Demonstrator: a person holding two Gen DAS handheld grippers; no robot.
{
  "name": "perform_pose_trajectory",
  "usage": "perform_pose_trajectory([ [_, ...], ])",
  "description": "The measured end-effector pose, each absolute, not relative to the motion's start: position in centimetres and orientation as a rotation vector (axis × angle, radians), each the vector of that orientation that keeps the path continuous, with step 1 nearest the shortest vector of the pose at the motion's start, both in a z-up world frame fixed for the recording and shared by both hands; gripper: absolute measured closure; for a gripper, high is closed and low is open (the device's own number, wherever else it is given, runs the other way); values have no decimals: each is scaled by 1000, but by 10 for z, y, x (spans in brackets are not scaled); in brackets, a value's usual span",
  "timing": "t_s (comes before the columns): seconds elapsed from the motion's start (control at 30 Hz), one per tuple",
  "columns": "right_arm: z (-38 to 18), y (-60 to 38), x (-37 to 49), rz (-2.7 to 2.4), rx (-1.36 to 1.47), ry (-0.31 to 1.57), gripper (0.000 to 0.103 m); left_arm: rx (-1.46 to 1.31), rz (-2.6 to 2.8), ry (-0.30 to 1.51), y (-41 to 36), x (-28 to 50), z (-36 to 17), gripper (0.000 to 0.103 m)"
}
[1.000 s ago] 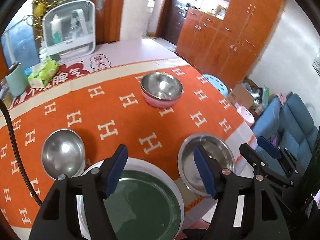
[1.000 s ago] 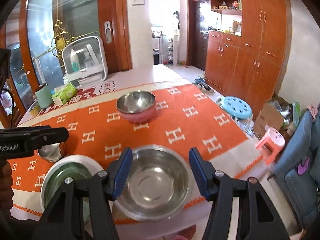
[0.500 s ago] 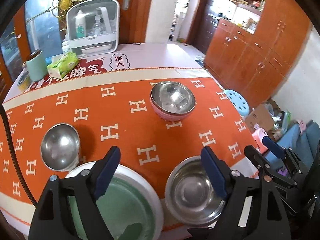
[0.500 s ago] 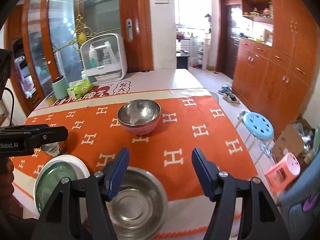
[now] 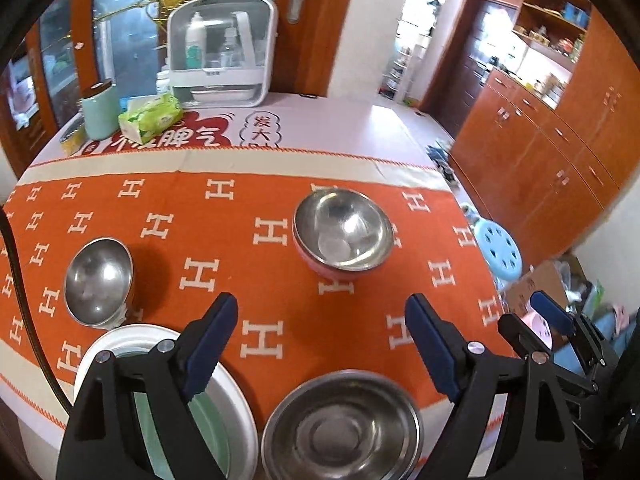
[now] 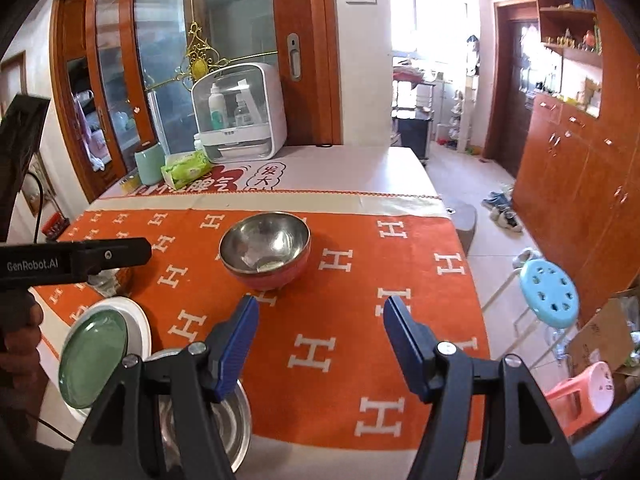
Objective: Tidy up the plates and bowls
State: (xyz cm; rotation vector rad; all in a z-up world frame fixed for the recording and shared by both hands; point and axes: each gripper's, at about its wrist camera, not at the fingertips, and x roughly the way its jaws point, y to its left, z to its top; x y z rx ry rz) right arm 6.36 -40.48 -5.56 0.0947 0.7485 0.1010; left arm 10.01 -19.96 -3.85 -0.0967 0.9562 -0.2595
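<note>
Both grippers hang above the near edge of the table with nothing between their blue pads: the left gripper [image 5: 322,336] has its jaws spread wide, and the right gripper [image 6: 320,332] is spread wide as well. On the orange cloth patterned with white H letters [image 5: 224,240] every dish sits upright, mouth up, and being round none has a long axis. The pink bowl with a steel lining [image 5: 343,232] stands near the middle, further away than the rest. The small round steel bowl [image 5: 98,280] is at the left, just beyond the white plate with a green centre [image 5: 240,412] at the near left edge. The wide shallow steel bowl [image 5: 342,426] sits just right of that plate.
</note>
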Motion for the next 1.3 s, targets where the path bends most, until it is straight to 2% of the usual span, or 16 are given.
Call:
perform_pose_trajectory([
  [0.47, -73, -419, 135, 234, 62, 720, 38, -206, -64, 969, -211, 141, -57, 18],
  [0.8, -110, -403, 170, 373, 83, 743, 38, -352, -24, 1047, -213, 175, -104, 18],
  [1.17, -148, -388, 196, 451, 115, 822, 38, -386, -21, 1135, -216, 206, -147, 19],
  [1.23, -152, -387, 198, 459, 115, 833, 42, -390, -16, 1149, -217, 209, -153, 24],
  [1.3, -156, -388, 201, 457, 121, 844, 46, -392, -19, 1168, -218, 211, -159, 24],
])
